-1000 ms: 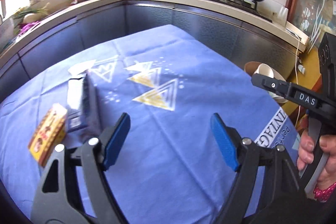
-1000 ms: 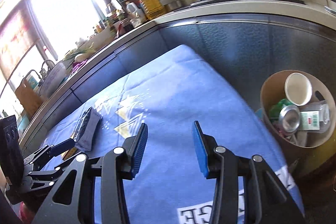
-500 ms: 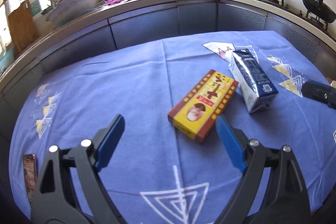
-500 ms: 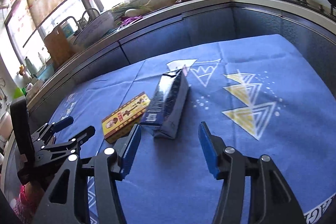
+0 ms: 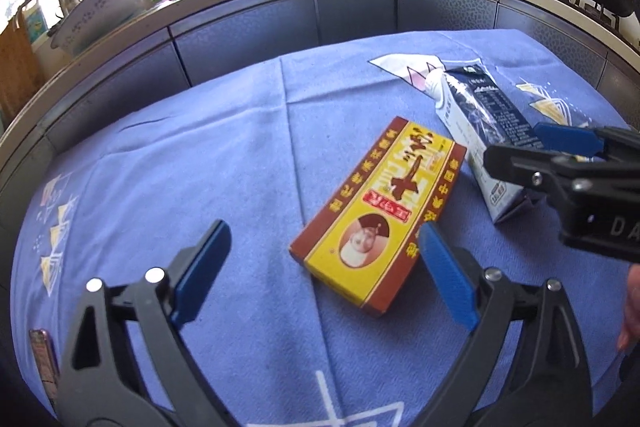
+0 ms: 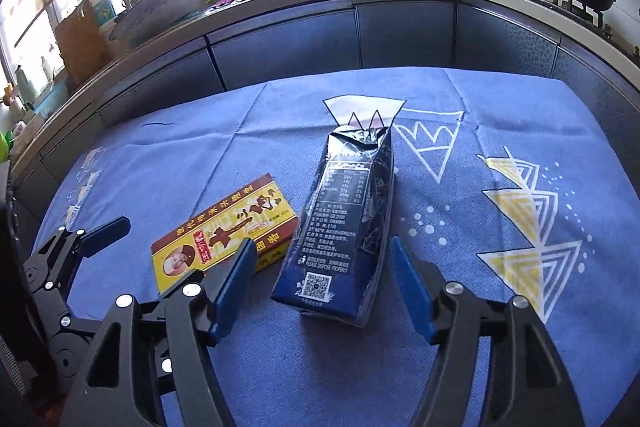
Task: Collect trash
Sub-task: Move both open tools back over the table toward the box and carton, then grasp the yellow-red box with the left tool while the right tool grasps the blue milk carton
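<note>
Both grippers now over the trash items, jaws opening, nothing held

Views swung off the stove side and the brown bin w/ cans, onto the blue patterned tablecloth [image 5: 224, 163]. Dark blue flattened milk carton [image 6: 352, 223] lies flat on it, yellow-and-red flat cardboard box [image 5: 384, 211] just beside. Right gripper [image 6: 324, 291] wider than 1 s ago, carton's near end between its pads, no contact. Left gripper [image 5: 324, 275] near max spread, right pad at box corner, left pad over bare cloth. Judged: pre-grasp for 2 pickups; left needs shifting toward box
</note>
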Action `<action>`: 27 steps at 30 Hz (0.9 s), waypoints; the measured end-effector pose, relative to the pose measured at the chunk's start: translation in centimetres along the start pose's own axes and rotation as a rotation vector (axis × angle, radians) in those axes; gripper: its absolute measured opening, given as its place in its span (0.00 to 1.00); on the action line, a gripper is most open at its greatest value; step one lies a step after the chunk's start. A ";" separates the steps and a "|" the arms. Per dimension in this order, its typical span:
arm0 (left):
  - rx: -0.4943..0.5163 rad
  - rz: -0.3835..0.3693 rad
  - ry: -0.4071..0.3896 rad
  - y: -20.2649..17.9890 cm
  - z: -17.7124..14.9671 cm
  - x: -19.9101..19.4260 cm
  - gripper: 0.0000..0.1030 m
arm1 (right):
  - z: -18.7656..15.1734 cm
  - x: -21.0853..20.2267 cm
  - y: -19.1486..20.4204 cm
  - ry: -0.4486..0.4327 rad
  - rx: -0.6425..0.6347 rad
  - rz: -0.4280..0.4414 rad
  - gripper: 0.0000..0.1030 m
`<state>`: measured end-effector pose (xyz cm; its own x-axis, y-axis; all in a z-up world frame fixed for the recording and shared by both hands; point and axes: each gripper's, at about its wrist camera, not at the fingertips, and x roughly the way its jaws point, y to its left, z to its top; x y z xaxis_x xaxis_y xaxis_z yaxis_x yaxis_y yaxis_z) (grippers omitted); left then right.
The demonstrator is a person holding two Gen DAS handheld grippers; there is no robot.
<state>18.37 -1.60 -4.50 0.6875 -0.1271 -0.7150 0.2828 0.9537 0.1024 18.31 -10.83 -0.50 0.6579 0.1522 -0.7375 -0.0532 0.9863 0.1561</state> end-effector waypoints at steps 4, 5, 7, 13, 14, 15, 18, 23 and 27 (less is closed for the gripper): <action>0.007 -0.017 0.009 -0.6 0.0 0.2 0.88 | -0.3 0.4 -1.4 -0.005 0.037 -0.014 0.67; 0.010 -0.019 0.011 -0.8 0.0 0.3 0.88 | -0.4 0.2 -1.8 -0.014 0.045 -0.012 0.67; 0.016 -0.018 0.013 -1.1 0.1 0.6 0.88 | -0.6 -0.2 -2.4 -0.027 0.049 -0.018 0.67; 0.028 -0.027 0.037 -2.0 0.1 1.7 0.76 | -1.2 -1.2 -3.0 -0.034 0.008 0.035 0.47; 0.030 -0.027 0.031 -2.1 0.1 1.7 0.76 | -1.3 -1.5 -3.0 -0.042 -0.005 0.037 0.47; 0.034 -0.031 0.030 -2.2 0.1 1.6 0.74 | -1.6 -1.8 -3.1 -0.046 -0.005 0.041 0.47; 0.031 -0.037 0.033 -2.5 -0.1 1.2 0.70 | -2.5 -3.0 -4.3 -0.059 0.034 0.067 0.47; 0.016 -0.054 0.011 -3.4 0.0 -0.8 0.66 | -4.5 -5.9 -6.6 -0.092 0.098 0.099 0.47; 0.016 -0.116 -0.029 -5.2 0.8 -3.2 0.65 | -6.2 -8.3 -9.4 -0.115 0.158 0.103 0.46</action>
<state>15.25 -6.37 -2.23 0.6682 -0.2445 -0.7027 0.3721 0.9277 0.0311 8.68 -21.00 0.09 0.7371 0.2341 -0.6340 -0.0121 0.9425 0.3340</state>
